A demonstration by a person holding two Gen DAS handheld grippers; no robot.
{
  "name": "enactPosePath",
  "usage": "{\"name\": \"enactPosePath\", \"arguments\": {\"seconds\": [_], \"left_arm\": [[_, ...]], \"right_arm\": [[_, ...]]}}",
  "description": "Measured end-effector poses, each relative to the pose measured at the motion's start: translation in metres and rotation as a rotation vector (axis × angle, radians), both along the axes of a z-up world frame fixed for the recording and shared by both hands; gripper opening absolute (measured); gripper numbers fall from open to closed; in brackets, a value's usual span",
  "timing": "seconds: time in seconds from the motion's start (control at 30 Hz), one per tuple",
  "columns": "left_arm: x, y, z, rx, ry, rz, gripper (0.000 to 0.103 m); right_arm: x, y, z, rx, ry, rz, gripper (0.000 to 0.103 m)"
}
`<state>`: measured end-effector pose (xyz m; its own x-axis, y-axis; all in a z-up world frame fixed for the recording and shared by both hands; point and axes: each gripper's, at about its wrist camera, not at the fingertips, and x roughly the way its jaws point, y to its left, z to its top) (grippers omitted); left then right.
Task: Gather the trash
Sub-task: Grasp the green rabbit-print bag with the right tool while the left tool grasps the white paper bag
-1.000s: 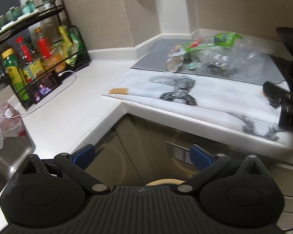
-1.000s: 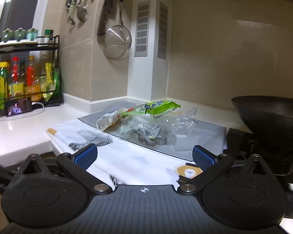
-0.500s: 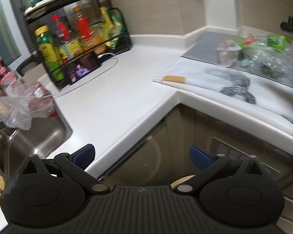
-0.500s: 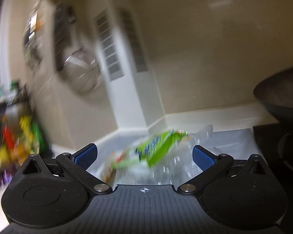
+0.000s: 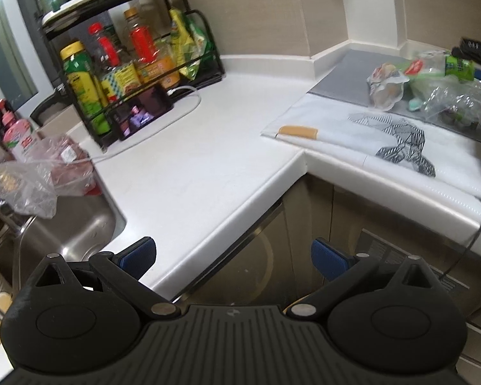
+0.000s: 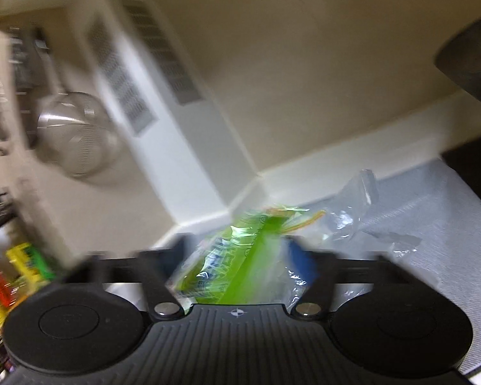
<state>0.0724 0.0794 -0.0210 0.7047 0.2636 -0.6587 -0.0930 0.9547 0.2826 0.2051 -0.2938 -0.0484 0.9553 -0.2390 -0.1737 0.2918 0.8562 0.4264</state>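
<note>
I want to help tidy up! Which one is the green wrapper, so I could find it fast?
Find the grey mat in the far corner of the white counter. A pile of crinkly clear plastic bags lies on it. The green wrapper is the bright lime piece with blue print, between the right gripper's closing fingers; everything around it is see-through.

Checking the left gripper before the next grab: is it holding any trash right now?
No: the left gripper is open, its blue pads apart with only the counter edge and cabinet between them.
</note>
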Motion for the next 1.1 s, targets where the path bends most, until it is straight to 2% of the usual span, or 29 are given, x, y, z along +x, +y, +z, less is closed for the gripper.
{"name": "enactPosePath", "arguments": {"seconds": [0.13, 0.27, 0.37, 0.57, 0.7, 0.8, 1.1], "left_arm": [[0.025, -0.021, 0.002, 0.015, -0.03, -0.061, 0.103], [0.069, -0.049, 0.008, -0.018, -0.066, -0.12, 0.103], [0.111, -0.071, 0.009, -0.067, -0.064, -0.162, 0.103], [0.187, -0.112, 0.007, -0.132, -0.07, -0.248, 0.103], [0.218, -0.141, -0.003, -0.146, -0.037, -0.352, 0.103], [0.237, -0.154, -0.01, -0.12, -0.034, -0.346, 0.103], [0.29, -0.175, -0.026, -0.138, 0.044, -0.361, 0.103]], "right_arm": [[-0.017, 0.006, -0.001, -0.046, -0.091, 0.054, 0.018], [-0.03, 0.01, 0.006, -0.071, -0.16, 0.095, 0.017], [-0.032, 0.014, 0.011, -0.095, -0.187, 0.095, 0.017], [-0.033, 0.017, 0.011, -0.131, -0.166, 0.041, 0.017], [-0.029, 0.011, 0.006, -0.092, -0.14, 0.024, 0.017], [-0.028, 0.007, 0.002, -0.061, -0.126, 0.018, 0.017], [-0.028, 0.006, 0.002, -0.048, -0.127, 0.025, 0.017]]}}
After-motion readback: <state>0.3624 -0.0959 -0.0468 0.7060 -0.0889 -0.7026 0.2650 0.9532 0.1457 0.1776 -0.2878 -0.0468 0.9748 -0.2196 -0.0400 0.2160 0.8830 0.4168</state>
